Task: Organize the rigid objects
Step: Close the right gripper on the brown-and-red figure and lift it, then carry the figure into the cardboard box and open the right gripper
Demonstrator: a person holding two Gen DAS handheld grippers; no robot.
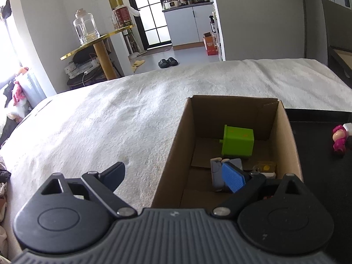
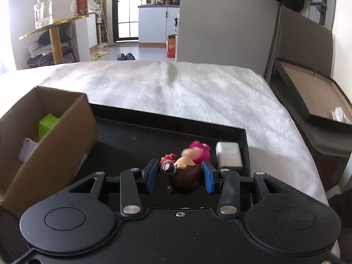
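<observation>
A cardboard box (image 1: pixel 176 145) sits on a white bed cover and holds a green block (image 1: pixel 238 142), a grey piece (image 1: pixel 216 173) and a small clear item with a yellow dot (image 1: pixel 266 167). My left gripper (image 1: pixel 176 176) is open and straddles the box's left wall, one finger outside and the blue pad inside. My right gripper (image 2: pixel 180 176) is shut on a brown figurine (image 2: pixel 184 179) over the black tray (image 2: pixel 136 136). A pink figurine (image 2: pixel 198 151) and a white block (image 2: pixel 228 156) lie just beyond it. The box (image 2: pixel 55 145) stands at the tray's left.
The pink figurine (image 1: pixel 338 139) also shows at the right in the left wrist view. A gold side table with a glass jar (image 1: pixel 85 27) stands beyond the bed. A dark bed frame (image 2: pixel 308 101) lies to the right.
</observation>
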